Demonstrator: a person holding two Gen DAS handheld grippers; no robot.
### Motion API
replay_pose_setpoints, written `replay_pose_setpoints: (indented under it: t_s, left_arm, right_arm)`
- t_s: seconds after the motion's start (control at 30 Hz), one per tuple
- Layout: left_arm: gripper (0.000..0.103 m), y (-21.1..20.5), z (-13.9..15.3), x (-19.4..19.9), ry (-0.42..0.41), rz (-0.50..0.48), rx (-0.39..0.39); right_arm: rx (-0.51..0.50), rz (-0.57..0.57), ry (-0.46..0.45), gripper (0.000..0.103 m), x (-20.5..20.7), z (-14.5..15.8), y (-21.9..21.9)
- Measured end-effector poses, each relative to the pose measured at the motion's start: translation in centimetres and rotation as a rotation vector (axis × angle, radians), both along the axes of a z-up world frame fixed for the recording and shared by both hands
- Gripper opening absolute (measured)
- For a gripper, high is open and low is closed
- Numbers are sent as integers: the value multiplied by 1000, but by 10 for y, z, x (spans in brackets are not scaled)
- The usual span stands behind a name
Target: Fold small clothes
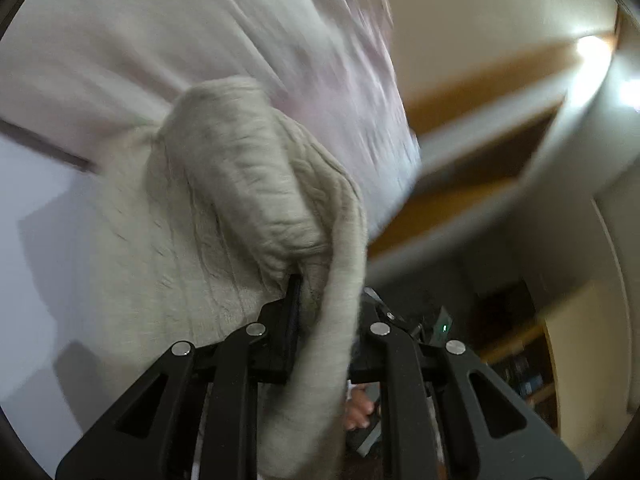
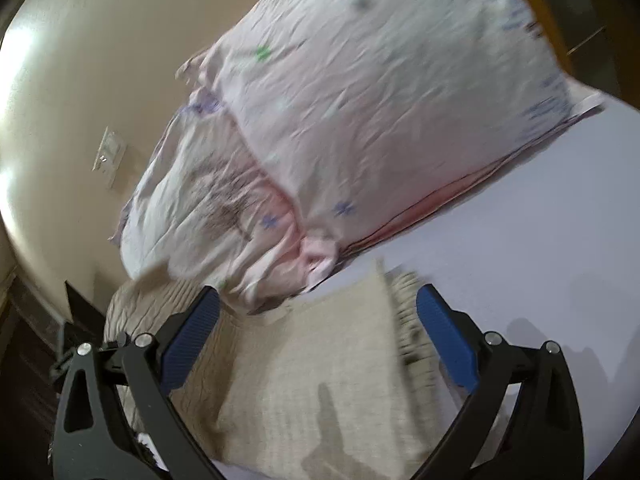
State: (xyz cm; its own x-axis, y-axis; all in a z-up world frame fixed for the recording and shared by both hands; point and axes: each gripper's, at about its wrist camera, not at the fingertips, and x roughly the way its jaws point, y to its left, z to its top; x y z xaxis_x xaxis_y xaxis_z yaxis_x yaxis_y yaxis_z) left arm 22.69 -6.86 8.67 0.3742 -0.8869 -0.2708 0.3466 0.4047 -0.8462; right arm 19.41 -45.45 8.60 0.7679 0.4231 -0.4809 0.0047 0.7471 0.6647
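Note:
A cream knitted garment (image 1: 240, 200) hangs bunched from my left gripper (image 1: 320, 292), which is shut on it, its jaws closed around a fold of the knit. In the right wrist view the same cream knit (image 2: 312, 360) lies spread on the pale lilac bed sheet (image 2: 540, 240). My right gripper (image 2: 318, 304) is open and empty, its blue pads (image 2: 444, 332) wide apart just above the garment. The ribbed edge (image 2: 412, 320) lies near the right pad. Both views are motion-blurred.
Pale pink patterned pillows (image 2: 360, 100) are piled at the head of the bed, right behind the garment. A cream wall with a switch plate (image 2: 110, 156) is on the left. Wooden shelving (image 1: 480, 128) and a person's hand (image 1: 360, 408) show in the left wrist view.

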Motion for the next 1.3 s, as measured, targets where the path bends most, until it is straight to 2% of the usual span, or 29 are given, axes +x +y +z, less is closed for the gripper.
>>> replay_pose_setpoints:
  t_s: [0.03, 0.1, 0.13, 0.2, 0.23, 0.3, 0.33, 0.37, 0.4, 0.47, 0.53, 0.63, 0.77, 0.83, 0.87, 0.9, 0.93, 0.97, 1.0, 1.03, 1.07, 1.13, 1.23, 1.27, 1.3]
  left_arm:
    - [18, -28, -8, 7, 10, -28, 23]
    - [18, -99, -29, 25, 46, -124, 126]
    - [18, -121, -38, 28, 83, -179, 123]
    - [18, -139, -40, 22, 110, -296, -5]
    - [17, -133, -25, 12, 43, -325, -29]
    - [37, -103, -3, -3, -83, -284, -9]
    - [59, -77, 4, -9, -117, -212, 29]
    - [73, -60, 7, -12, -127, -150, 65]
    - [75, -31, 6, -16, -137, -54, 138]
    - [77, 1, -1, -22, -129, 37, 258]
    - [78, 25, -22, -21, -53, 116, 391]
    - [78, 34, -47, -20, 53, 132, 447]
    - [90, 16, -62, -20, 81, 107, 466]
    - [94, 1, -72, -21, 64, 97, 512]
    - [96, -6, -75, -20, 58, 100, 532]
    - [96, -11, -79, -19, 57, 103, 540]
    - [97, -14, -83, -17, 56, 98, 524]
    - [91, -19, -84, -16, 30, 84, 508]
    - [79, -27, -85, -11, 23, 48, 489]
    - [68, -29, -85, -9, 21, 36, 481]
    - [53, -30, -82, -6, 17, 39, 473]
    - [45, -17, -67, -11, -18, 24, 462]
    - [46, 11, -40, -29, -140, 58, 516]
    - [51, 18, -35, -34, -176, 71, 553]
    - [53, 24, -33, -36, -199, 92, 626]
  right_arm:
    - [1, -21, 8, 99, -1, -2, -6]
    - [12, -53, 40, 99, 0, -7, -16]
    - [12, -54, 68, 99, 2, -9, -21]
    - [10, -35, 103, 99, 4, -11, -27]
    - [16, -15, 106, 101, 5, -11, -30]
    - [16, 26, 137, 101, 8, -12, -33]
    - [25, 56, 151, 101, 11, -14, -32]
    - [47, 105, 178, 101, 16, -19, -29]
    - [63, 144, 213, 101, 21, -26, -25]
    - [54, 182, 285, 101, 32, -38, -15]
    - [21, 218, 340, 101, 41, -50, 1]
    - [-6, 268, 364, 101, 49, -56, 22]
    - [-117, 312, 422, 101, 50, -66, 45]
    - [-150, 327, 382, 89, 43, -64, 50]
    - [-135, 325, 364, 76, 39, -65, 48]
    - [-104, 329, 345, 57, 36, -66, 45]
    - [-55, 337, 335, 49, 34, -67, 41]
    - [-1, 333, 319, 41, 31, -69, 36]
    - [11, 331, 305, 37, 29, -67, 35]
    - [0, 328, 290, 37, 27, -64, 36]
    - [-12, 332, 265, 35, 24, -57, 41]
    - [6, 362, 214, 34, 22, -44, 49]
    - [31, 436, 139, 33, 22, -31, 77]
    - [-25, 450, 144, 37, 26, -31, 94]
    - [-89, 447, 165, 44, 30, -33, 106]
